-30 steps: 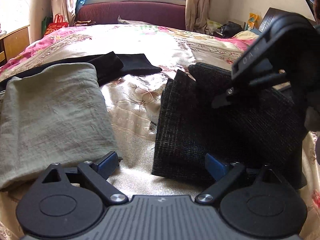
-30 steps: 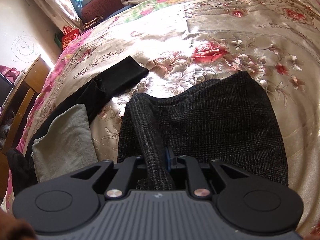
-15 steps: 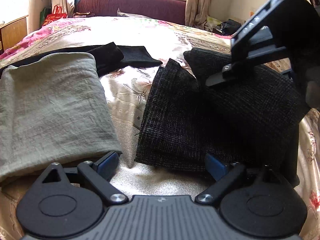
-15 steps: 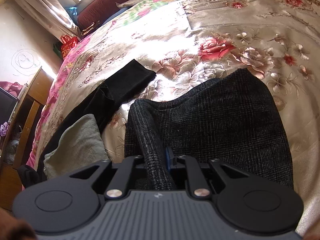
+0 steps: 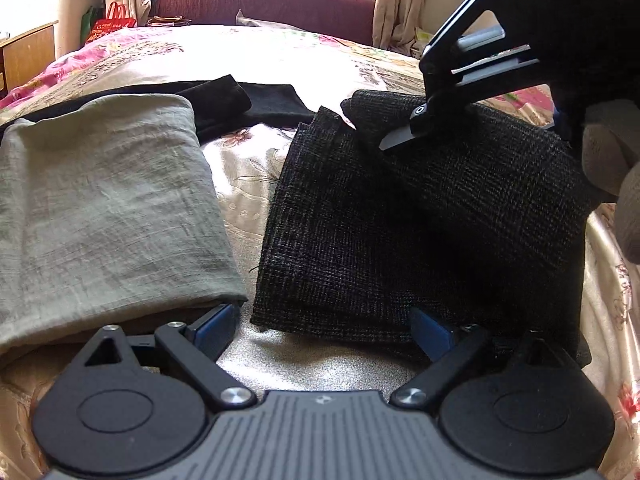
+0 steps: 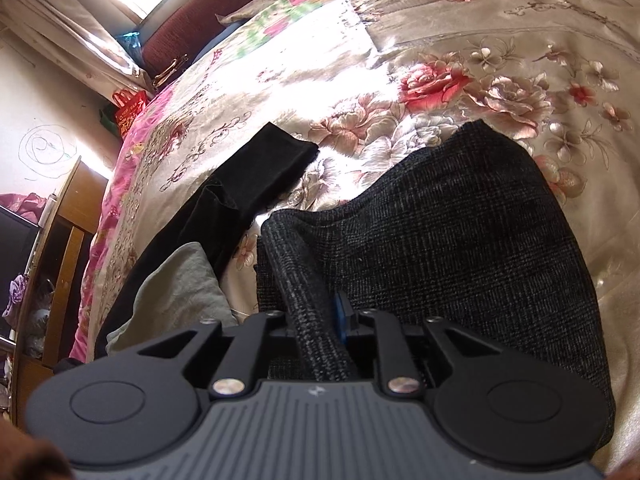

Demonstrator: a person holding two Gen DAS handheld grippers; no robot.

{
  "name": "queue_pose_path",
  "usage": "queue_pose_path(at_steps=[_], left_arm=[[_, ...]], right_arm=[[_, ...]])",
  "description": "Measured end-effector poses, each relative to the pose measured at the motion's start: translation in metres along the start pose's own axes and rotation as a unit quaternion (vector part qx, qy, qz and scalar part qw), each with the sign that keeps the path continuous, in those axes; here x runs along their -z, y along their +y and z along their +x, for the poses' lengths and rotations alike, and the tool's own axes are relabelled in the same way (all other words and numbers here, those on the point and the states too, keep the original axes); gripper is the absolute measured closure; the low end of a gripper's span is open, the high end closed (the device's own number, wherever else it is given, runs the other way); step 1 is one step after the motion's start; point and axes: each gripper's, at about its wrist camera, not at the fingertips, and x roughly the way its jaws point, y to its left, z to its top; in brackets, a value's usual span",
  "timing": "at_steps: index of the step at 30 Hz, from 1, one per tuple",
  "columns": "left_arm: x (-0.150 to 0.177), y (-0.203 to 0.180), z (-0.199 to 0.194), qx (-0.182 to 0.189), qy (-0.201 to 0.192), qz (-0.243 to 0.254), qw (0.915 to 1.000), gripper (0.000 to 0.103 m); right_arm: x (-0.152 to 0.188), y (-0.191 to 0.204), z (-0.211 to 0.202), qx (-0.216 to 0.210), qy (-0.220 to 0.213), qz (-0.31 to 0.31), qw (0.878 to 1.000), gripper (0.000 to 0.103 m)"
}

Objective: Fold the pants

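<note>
1. Pants (image 5: 360, 216) — dark checked fabric, lying part-folded on the floral bedspread (image 6: 460, 60), beside a grey-green garment (image 5: 108, 208).
2. Right gripper (image 6: 320, 316) is clamped on a raised fold, likely to carry it over.
3. Left gripper (image 5: 324, 326) is spread wide, holding nothing — its right finger touches the hem.

A bed (image 5: 280, 52) under a floral satin cover fills my view, its maroon headboard (image 5: 264, 0) against the window wall. Three garments lie directly on the cover: dark checked pants (image 5: 360, 220) partly folded at right, a grey-green folded cloth (image 5: 108, 200) just beside them at left with a strip of cover between, and a black garment (image 5: 256, 96) stretched behind both, touching the grey-green cloth's far edge.
</note>
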Motion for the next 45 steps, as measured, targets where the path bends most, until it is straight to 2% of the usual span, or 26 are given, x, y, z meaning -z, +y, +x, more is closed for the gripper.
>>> queue_pose_path(at_steps=[1,3,6,8,10,15,17,20,24,27,29,30,31,33,35,38,40,41,43,45], left_arm=[[0.000,0.000,-0.001,0.000,-0.001,0.001,1.0000,0.000],[0.000,0.000,-0.002,0.001,-0.002,0.002,1.0000,0.000],[0.000,0.000,-0.001,-0.001,-0.001,0.003,1.0000,0.000],[0.001,0.000,-0.001,-0.005,0.001,0.005,1.0000,0.000],[0.001,0.000,-0.001,-0.005,0.001,0.006,1.0000,0.000],[0.000,0.003,-0.002,-0.001,-0.001,-0.002,1.0000,0.000],[-0.001,0.006,-0.005,0.003,-0.003,-0.010,0.9999,0.000],[0.003,0.007,-0.017,0.000,-0.019,-0.007,0.9998,0.000],[0.018,0.009,-0.037,-0.009,-0.039,0.001,0.9992,0.000],[0.018,0.010,-0.052,0.000,-0.066,-0.007,0.9978,0.000],[0.018,0.007,-0.060,0.009,-0.084,-0.004,0.9964,0.000],[0.018,0.004,-0.062,0.016,-0.090,-0.003,0.9958,0.000],[0.017,0.001,-0.064,0.024,-0.099,-0.002,0.9948,0.000],[0.018,-0.001,-0.073,0.042,-0.124,-0.001,0.9914,0.000],[0.016,0.000,-0.078,0.056,-0.141,-0.004,0.9884,0.000],[0.011,-0.001,-0.063,0.052,-0.106,-0.016,0.9929,0.000],[0.009,-0.002,-0.047,0.043,-0.080,-0.012,0.9958,0.000],[0.008,-0.003,-0.042,0.038,-0.073,-0.008,0.9966,0.000],[0.006,-0.009,-0.032,0.033,-0.062,0.011,0.9975,0.000],[0.005,-0.017,-0.024,0.027,-0.049,0.027,0.9981,0.001]], right_arm=[[-0.001,0.001,0.002,0.001,0.001,0.002,1.000,0.083],[-0.004,-0.002,0.008,-0.009,0.006,0.033,0.999,0.071],[-0.008,0.004,0.014,-0.038,0.012,0.041,0.998,0.070],[-0.008,0.014,0.015,-0.046,0.015,0.018,0.999,0.070],[-0.004,0.028,0.007,-0.049,0.011,-0.034,0.998,0.070],[0.009,0.033,-0.020,-0.010,0.001,-0.152,0.988,0.067],[0.013,0.030,-0.022,0.005,0.002,-0.171,0.985,0.066],[0.014,0.032,-0.017,-0.001,0.017,-0.174,0.985,0.065],[0.015,0.052,-0.002,-0.007,0.033,-0.212,0.977,0.055],[0.017,0.062,0.026,0.041,0.046,-0.268,0.962,0.057],[0.016,0.059,0.039,0.065,0.056,-0.284,0.955,0.064],[0.015,0.057,0.042,0.065,0.060,-0.284,0.955,0.070],[0.014,0.055,0.042,0.066,0.061,-0.279,0.956,0.072],[0.011,0.053,0.034,0.044,0.065,-0.279,0.957,0.091],[0.012,0.054,0.029,0.030,0.070,-0.277,0.958,0.097],[0.013,0.057,0.028,0.026,0.071,-0.289,0.954,0.098],[0.010,0.055,0.029,0.020,0.079,-0.281,0.956,0.096],[0.009,0.056,0.030,0.019,0.086,-0.284,0.955,0.091],[0.009,0.060,0.034,0.024,0.111,-0.304,0.946,0.091],[0.009,0.063,0.034,0.032,0.122,-0.308,0.943,0.079]])
